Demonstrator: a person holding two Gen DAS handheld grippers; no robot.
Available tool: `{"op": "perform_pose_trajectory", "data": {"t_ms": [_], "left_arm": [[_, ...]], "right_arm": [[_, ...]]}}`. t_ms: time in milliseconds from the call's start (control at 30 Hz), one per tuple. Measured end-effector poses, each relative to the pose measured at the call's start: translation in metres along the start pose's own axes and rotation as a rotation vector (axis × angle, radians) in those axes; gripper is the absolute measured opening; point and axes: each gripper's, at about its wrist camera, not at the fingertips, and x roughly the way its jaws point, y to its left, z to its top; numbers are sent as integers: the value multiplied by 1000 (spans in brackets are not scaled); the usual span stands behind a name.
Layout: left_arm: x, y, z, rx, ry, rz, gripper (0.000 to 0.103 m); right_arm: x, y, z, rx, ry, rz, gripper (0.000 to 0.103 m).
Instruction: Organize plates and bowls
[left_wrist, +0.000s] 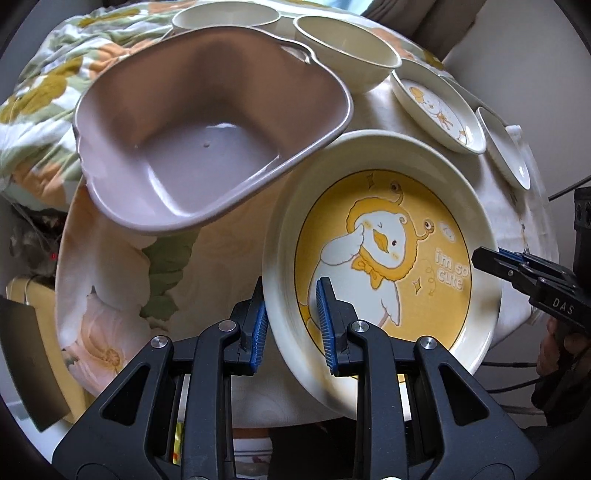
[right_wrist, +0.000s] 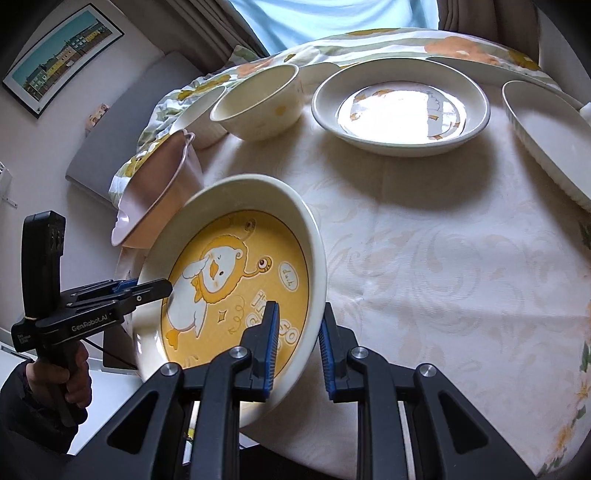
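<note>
Above the table (right_wrist: 424, 240), duck plate (right_wrist: 236, 291) tilted, both grippers' fingers (left_wrist: 327, 317) clamping opposite rims.

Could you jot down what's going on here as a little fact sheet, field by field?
Being held: yellow duck plate, tilted, over the table edge
Left hand-held gripper: clamped on plate rim
Right hand-held gripper: clamped on opposite rim
Nearby: mauve basin, empty
Also on table: two cream bowls, a second duck plate, a ribbed white dish
Surface: floral tablecloth
</note>
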Motion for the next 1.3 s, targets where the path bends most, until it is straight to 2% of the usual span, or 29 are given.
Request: {"op": "perform_pose_trajectory", "data": {"t_ms": [167, 400, 500, 533, 567, 600, 633, 700, 900, 1067, 1233, 1267, 1300], "left_arm": [[1, -8, -1, 14, -11, 29, 21], [4, -15, 2, 24, -1, 69, 22], [5, -15, 2, 18, -4, 70, 25], [5, -16, 2, 17, -5, 66, 27], [6, -17, 2, 15, -5, 63, 29], [7, -17, 2, 15, -3, 61, 36], [9, -20, 2, 19, -1, 68, 50], [9, -23, 0, 31, -13, 87, 70], [2, -34, -7, 40, -38, 119, 71], [-33, -56, -9, 65, -102, 159, 71], [-96, -111, -4, 142, -236, 159, 71], [-105, -119, -4, 155, -260, 158, 72], [-118, -133, -3, 172, -297, 161, 86]], "right_arm": [[0, 1, -5, -4, 15, -8, 19], [3, 12, -2, -47, 36, -67, 19], [4, 9, -2, -35, 35, -62, 20], [4, 9, -2, -35, 31, -56, 22], [4, 11, -2, -40, 23, -56, 30], [5, 13, -1, -46, 19, -60, 34], [5, 15, -1, -51, 16, -63, 45], [5, 17, 0, -59, 9, -59, 47], [1, 17, -1, -60, -1, -58, 47], [-29, 17, -5, -70, -42, -56, 47], [-91, 13, -10, -90, -133, -62, 47], [-101, 12, -12, -92, -144, -67, 48], [-118, 10, -14, -90, -161, -80, 50]]}}
